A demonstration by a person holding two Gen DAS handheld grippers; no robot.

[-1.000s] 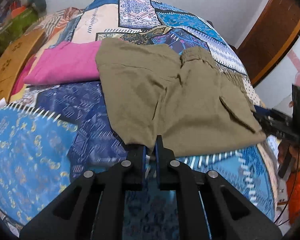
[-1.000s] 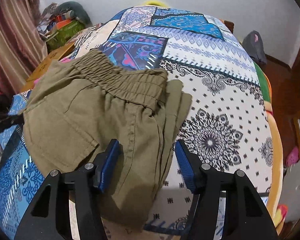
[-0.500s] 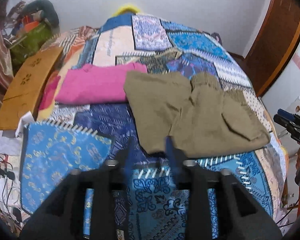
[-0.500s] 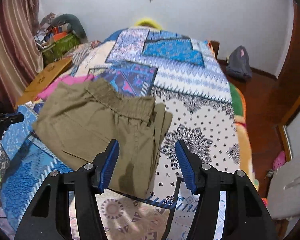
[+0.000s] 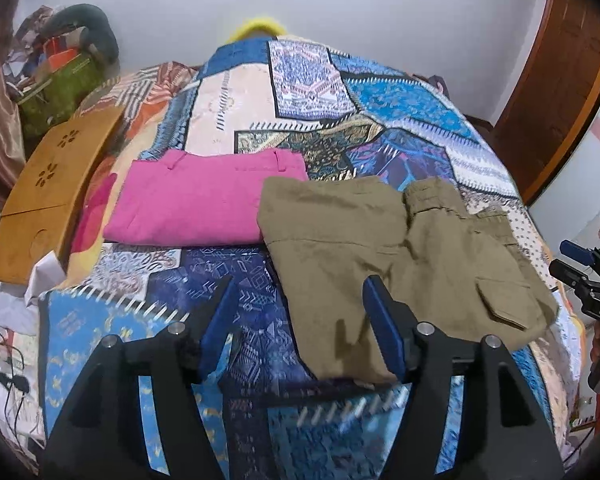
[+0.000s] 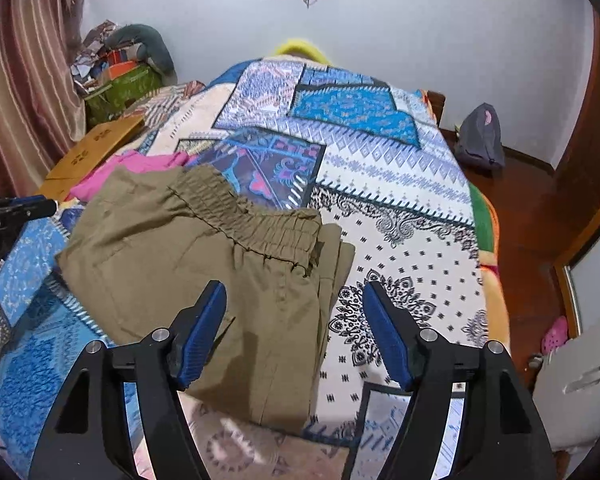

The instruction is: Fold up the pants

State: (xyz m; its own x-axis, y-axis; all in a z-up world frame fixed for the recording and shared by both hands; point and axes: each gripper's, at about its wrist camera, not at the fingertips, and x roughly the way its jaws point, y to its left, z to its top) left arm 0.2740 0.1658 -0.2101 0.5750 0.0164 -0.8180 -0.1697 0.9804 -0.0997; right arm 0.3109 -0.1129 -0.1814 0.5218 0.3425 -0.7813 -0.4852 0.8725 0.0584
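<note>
From the left wrist view, the left gripper (image 5: 296, 312) has let go: a second ago its jaws were pressed together at the near edge of the olive pants (image 5: 384, 252), and now they stand spread wide and empty, drawn back and up above the bedspread (image 5: 140, 340). The pants lie folded into a compact bundle on the bed, the elastic waistband turned to the far side and a flap pocket showing toward the right. A folded pink garment (image 5: 196, 204) sits just beside them on the left, touching or nearly so. The right gripper (image 5: 580, 264) shows at the far right edge, clear of the cloth.

From the right wrist view, the right gripper (image 6: 296, 328) has also risen away; its jaws are spread as before, holding nothing, and the pants (image 6: 204, 264) look smaller and lie flat below, stacked layers showing along their right edge. The left gripper (image 6: 16, 210) pokes in at the left, apart from the fabric.

With both tools released and backed off and the bundle lying undisturbed, the fold looks finished, or very close to it.
</note>
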